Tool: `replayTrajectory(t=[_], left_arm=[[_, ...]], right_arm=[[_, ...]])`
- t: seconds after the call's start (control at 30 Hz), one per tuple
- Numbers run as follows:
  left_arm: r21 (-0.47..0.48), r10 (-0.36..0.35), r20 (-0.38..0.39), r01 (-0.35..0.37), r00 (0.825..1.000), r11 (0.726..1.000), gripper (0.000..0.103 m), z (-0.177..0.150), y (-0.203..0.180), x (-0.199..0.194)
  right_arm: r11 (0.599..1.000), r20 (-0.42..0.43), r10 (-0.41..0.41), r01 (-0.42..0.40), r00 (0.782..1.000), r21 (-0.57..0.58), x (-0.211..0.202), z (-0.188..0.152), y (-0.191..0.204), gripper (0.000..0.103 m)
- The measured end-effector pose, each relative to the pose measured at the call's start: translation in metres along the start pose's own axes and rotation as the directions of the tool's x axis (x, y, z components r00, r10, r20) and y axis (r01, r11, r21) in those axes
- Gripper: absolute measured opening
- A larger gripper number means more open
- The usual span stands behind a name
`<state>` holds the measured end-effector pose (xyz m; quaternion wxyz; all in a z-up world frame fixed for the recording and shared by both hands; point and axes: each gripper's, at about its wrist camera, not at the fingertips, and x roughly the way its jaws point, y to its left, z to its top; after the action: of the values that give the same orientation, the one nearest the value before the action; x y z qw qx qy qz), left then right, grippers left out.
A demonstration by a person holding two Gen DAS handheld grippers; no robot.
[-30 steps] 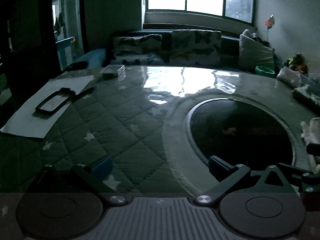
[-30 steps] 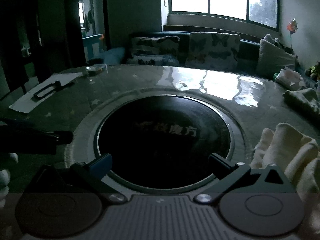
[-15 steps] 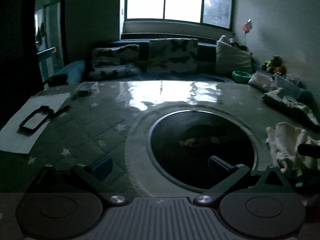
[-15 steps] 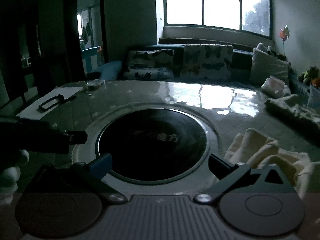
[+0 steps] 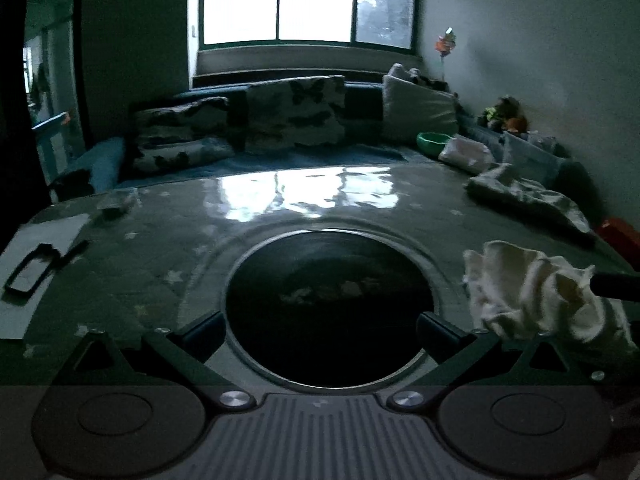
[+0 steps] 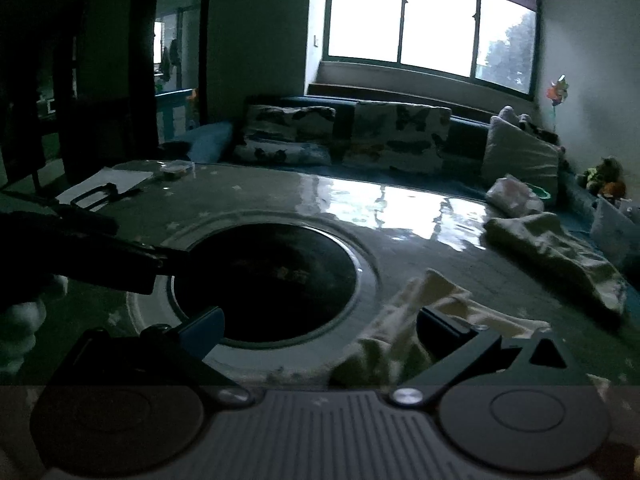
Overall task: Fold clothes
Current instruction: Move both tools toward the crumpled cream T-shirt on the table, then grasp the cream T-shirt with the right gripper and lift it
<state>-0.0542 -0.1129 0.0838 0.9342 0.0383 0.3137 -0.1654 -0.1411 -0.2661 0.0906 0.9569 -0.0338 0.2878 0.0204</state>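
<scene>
A crumpled cream garment (image 5: 532,292) lies on the table at the right of the dark round inset (image 5: 328,308). My left gripper (image 5: 320,332) is open over the inset, the garment just past its right finger. In the right wrist view the cream garment (image 6: 432,304) bunches around the right finger (image 6: 444,326) of my open right gripper (image 6: 324,328); nothing is pinched. The left gripper (image 6: 100,256) shows as a dark shape at the left there. A second, greyish patterned garment (image 6: 552,248) lies crumpled further right.
The table wears a quilted green star cover (image 5: 160,248) under a glossy sheet. At far left lie a paper sheet with a black frame (image 5: 28,272) and a pen, with a small box (image 5: 116,204) behind. A sofa with cushions (image 5: 296,116) and a green bowl (image 5: 434,142) stand beyond.
Both grippers have shifted right toward the cream garment. It is now larger in both views, and it sits around the right gripper's right finger. Both stay open.
</scene>
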Motion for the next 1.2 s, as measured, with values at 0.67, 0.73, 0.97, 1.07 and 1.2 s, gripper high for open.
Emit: replayTrajectory(t=[0.67, 0.73, 0.97, 1.07, 1.2], left_arm=[[0.082, -0.112, -0.018, 0.114, 0.993, 0.990, 0.103, 0.013, -0.068, 0.007], [0.090, -0.121, -0.021, 0.122, 0.992, 0.988, 0.103, 0.015, -0.074, 0.009], [0.113, -0.142, -0.035, 0.145, 0.989, 0.983, 0.103, 0.019, -0.091, 0.016], [0.122, -0.144, -0.042, 0.148, 0.989, 0.981, 0.103, 0.021, -0.097, 0.020], [0.130, -0.149, -0.052, 0.155, 0.987, 0.979, 0.103, 0.023, -0.105, 0.024]], right_arm=[[0.981, -0.043, -0.132, 0.137, 0.990, 0.140, -0.032, -0.025, -0.071, 0.088], [0.976, -0.048, -0.146, 0.152, 0.988, 0.159, -0.031, -0.025, -0.078, 0.085], [0.957, -0.080, -0.164, 0.178, 0.983, 0.230, -0.020, -0.028, -0.100, 0.073], [0.954, -0.084, -0.163, 0.179, 0.983, 0.240, -0.015, -0.028, -0.103, 0.072], [0.950, -0.092, -0.163, 0.182, 0.982, 0.255, -0.010, -0.029, -0.107, 0.073]])
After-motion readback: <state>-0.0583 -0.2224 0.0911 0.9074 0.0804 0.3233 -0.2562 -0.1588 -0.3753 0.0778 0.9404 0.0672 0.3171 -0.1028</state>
